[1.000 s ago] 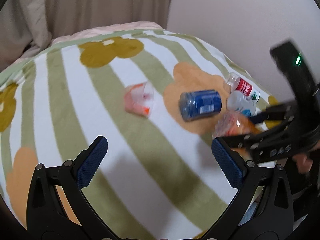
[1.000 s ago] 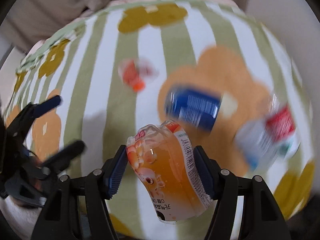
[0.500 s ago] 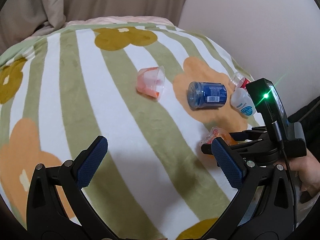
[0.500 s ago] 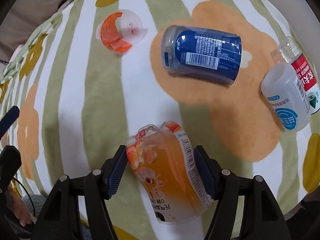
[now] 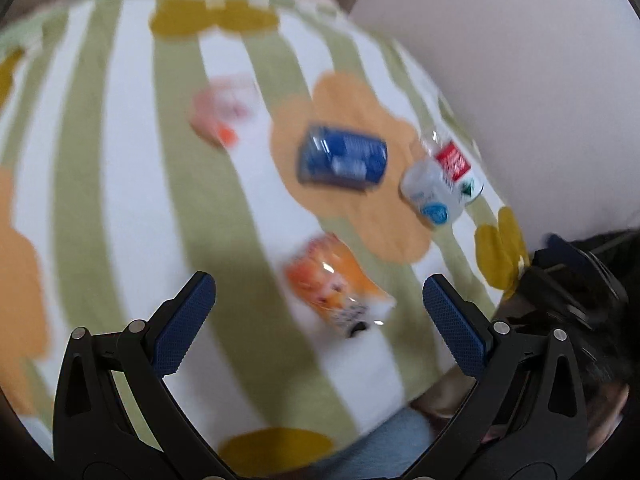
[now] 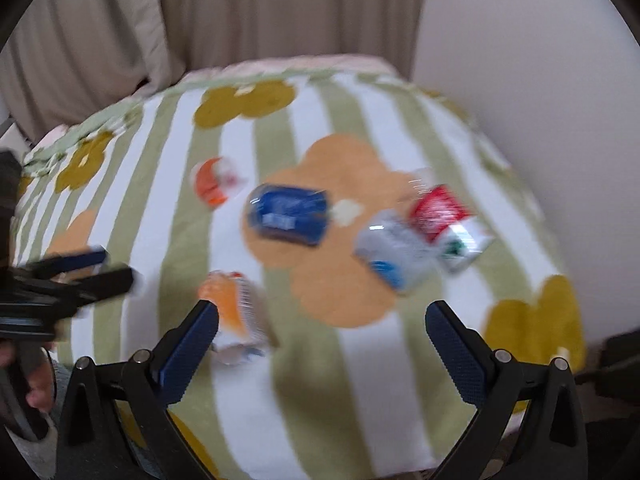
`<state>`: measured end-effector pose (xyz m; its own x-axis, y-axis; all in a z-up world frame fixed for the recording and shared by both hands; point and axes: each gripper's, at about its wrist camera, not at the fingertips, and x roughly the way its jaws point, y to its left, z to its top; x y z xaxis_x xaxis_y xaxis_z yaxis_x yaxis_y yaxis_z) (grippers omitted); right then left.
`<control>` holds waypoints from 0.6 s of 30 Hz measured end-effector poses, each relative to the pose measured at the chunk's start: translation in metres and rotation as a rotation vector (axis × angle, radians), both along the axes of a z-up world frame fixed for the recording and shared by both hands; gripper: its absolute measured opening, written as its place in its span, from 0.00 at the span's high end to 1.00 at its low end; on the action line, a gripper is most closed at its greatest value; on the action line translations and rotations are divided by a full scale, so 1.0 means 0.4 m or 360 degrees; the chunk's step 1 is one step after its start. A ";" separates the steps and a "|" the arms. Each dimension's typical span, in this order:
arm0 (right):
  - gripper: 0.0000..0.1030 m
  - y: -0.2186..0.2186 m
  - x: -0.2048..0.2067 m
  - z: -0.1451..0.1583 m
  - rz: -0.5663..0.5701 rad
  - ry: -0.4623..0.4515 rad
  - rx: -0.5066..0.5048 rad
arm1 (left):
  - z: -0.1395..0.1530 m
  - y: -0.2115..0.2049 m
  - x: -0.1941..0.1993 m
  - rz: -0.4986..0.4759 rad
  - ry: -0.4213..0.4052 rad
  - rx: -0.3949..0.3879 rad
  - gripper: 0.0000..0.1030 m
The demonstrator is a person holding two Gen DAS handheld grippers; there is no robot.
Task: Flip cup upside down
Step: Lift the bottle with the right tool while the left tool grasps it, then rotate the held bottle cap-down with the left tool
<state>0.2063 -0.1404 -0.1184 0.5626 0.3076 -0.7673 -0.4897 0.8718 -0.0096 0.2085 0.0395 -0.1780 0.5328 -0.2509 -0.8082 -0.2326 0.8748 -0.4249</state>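
both views are smeared by motion blur, so fine detail is lost. lowest in the left wrist view, the left gripper (image 5: 319, 312) has its blue-padded fingers (image 5: 182, 322) spread wide with nothing between the pads. just above that gap, near the frame's centre, the orange cup (image 5: 336, 288) lies on the striped blanket (image 5: 132, 184), wide end toward the lower right; whether it rests on its side or on its rim is not clear through the blur. at the right edge of this view a dark blurred shape (image 5: 568, 280) shows, likely part of the other gripper.

lowest in the right wrist view, the right gripper (image 6: 322, 332) is likewise released, jaws far apart and empty. the cup (image 6: 236, 312) sits on the blanket just beside its left pad (image 6: 188, 350), at lower left of centre; contact cannot be judged. at the left edge, a hand (image 6: 38, 384) shows below the other gripper's blurred tips.

further up, mid-frame, a blue can (image 6: 290, 214) lies on its side on an orange flower patch. to its right lie a white bottle (image 6: 394, 254) and a red-labelled bottle (image 6: 444, 216), side by side. to the can's upper left is a small clear cup with orange contents (image 6: 212, 182). at the top, beige curtains (image 6: 240, 12) hang behind the blanket, with a pale wall (image 6: 520, 60) at upper right.
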 end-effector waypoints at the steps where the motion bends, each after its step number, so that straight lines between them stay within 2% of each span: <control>1: 0.00 -0.019 -0.014 0.009 -0.0006 -0.0045 0.0033 | -0.023 -0.016 0.019 0.0021 0.0039 -0.0015 0.01; 3: 0.00 -0.058 -0.032 0.015 -0.0002 -0.0105 0.0086 | -0.069 -0.043 0.048 0.0057 0.0127 0.0000 0.06; 7: 0.00 -0.106 -0.070 0.015 0.0034 -0.0191 0.0142 | -0.155 -0.067 0.086 0.0137 0.0278 -0.0082 0.11; 11: 0.00 -0.133 -0.095 0.013 0.0051 -0.0235 0.0161 | -0.205 -0.078 0.108 0.0135 0.0356 -0.0099 0.29; 12: 0.00 -0.140 -0.099 0.011 0.0053 -0.0246 0.0172 | -0.211 -0.079 0.114 0.0121 0.0364 -0.0098 0.30; 15: 0.00 -0.157 -0.109 0.008 0.0051 -0.0256 0.0186 | -0.201 -0.081 0.131 0.0023 0.0368 -0.0061 0.37; 18: 0.00 -0.165 -0.120 0.011 0.0051 -0.0272 0.0198 | -0.174 -0.100 0.152 -0.0218 0.0415 0.0048 0.39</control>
<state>0.1583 -0.2065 -0.1140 0.6697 0.4139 -0.6166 -0.5177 0.8555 0.0120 0.2693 -0.0005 -0.2477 0.2691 -0.2801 -0.9215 -0.2094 0.9169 -0.3399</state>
